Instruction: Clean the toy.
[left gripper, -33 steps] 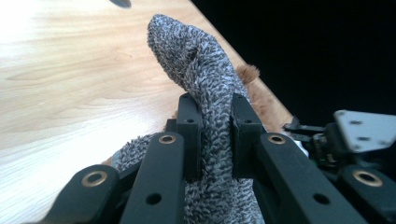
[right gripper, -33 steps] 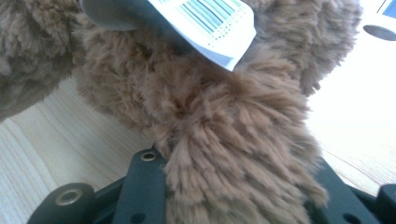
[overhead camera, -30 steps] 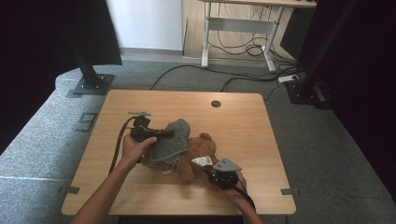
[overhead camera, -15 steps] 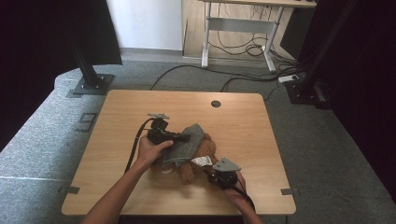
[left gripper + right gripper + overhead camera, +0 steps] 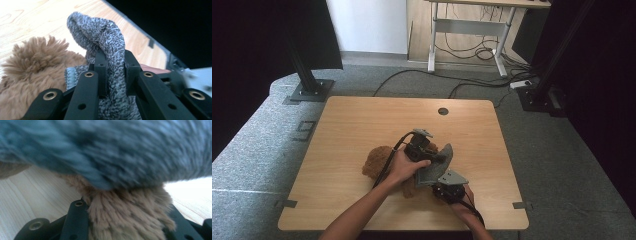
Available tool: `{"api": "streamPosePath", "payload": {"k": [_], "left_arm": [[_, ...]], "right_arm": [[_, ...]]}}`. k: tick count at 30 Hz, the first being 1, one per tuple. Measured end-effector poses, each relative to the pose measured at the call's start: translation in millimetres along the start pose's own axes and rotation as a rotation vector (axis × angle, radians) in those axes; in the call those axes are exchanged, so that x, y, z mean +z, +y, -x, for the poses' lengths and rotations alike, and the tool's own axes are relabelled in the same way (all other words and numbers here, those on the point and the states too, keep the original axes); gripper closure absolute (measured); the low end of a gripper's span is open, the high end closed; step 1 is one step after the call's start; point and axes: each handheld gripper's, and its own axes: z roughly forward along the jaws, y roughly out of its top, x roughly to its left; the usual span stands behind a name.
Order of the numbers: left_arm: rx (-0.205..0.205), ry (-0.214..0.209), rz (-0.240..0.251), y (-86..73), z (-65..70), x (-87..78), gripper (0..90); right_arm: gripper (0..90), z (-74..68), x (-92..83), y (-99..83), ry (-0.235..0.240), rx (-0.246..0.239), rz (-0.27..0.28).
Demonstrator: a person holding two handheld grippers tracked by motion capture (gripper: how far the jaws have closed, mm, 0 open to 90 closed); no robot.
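A: Table [image 5: 362, 120]: light wood, the largest item, with a round cable hole [image 5: 442, 111] near its far edge. You work at the near middle of it.

B: Next entry?

A: Plush teddy bear [image 5: 374, 161]: brown, lying on the table under your hands. Next, the knitted grey garment [image 5: 439, 162], a small sleeve or jumper, draped over the bear's right part.

B: How far along am I?

A: By my judgement, partway. The garment lies over part of the bear, but most of the brown fur at the left is bare. Pulling the knit fully over the body is left to do.

B: And my grippers?

A: Left gripper [image 5: 115, 66]: clenched on a fold of the grey knit, which stands up between the jaws. Your left forearm reaches diagonally across the bear, hand wrapped round the tool. Right gripper [image 5: 127, 220]: jaws part-closed around a tuft of the bear's brown fur, seemingly a limb, with the grey knit just above it. In the high view that gripper [image 5: 447, 189] sits low at the near edge, wrist straight.
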Motion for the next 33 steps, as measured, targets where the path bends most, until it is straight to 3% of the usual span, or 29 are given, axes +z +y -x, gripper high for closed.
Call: {"api": "streamPosePath", "payload": {"k": [6,10,13,22,26,33], "left_arm": [[-0.004,0.045,0.004,-1.6,-7.2,-8.4,77.1],[-0.041,0.044,0.047,-9.0,-20.6,-29.0,77.3],[-0.064,0.069,0.072,-15.3,-32.2,-45.4,77.3],[-0.124,0.153,0.073,-47.3,-60.1,-86.8,77.3],[-0.168,0.122,0.096,-64.4,-72.0,-102.9,77.1],[-0.150,0.124,0.129,-79.7,-69.9,-121.7,77.0]], "right_arm": [[63.4,-0.9,0.2,0.3,-0.005,0.001,-0.004],[63.5,-1.3,0.0,0.2,-0.008,0.003,-0.004],[63.4,-1.0,0.3,0.3,-0.008,0.000,-0.002],[63.5,-1.1,0.1,-0.4,-0.010,-0.003,-0.001],[63.4,-1.3,0.3,-0.5,-0.012,-0.004,0.001],[63.7,-3.4,-0.2,-1.0,-0.019,-0.015,0.002]]}}
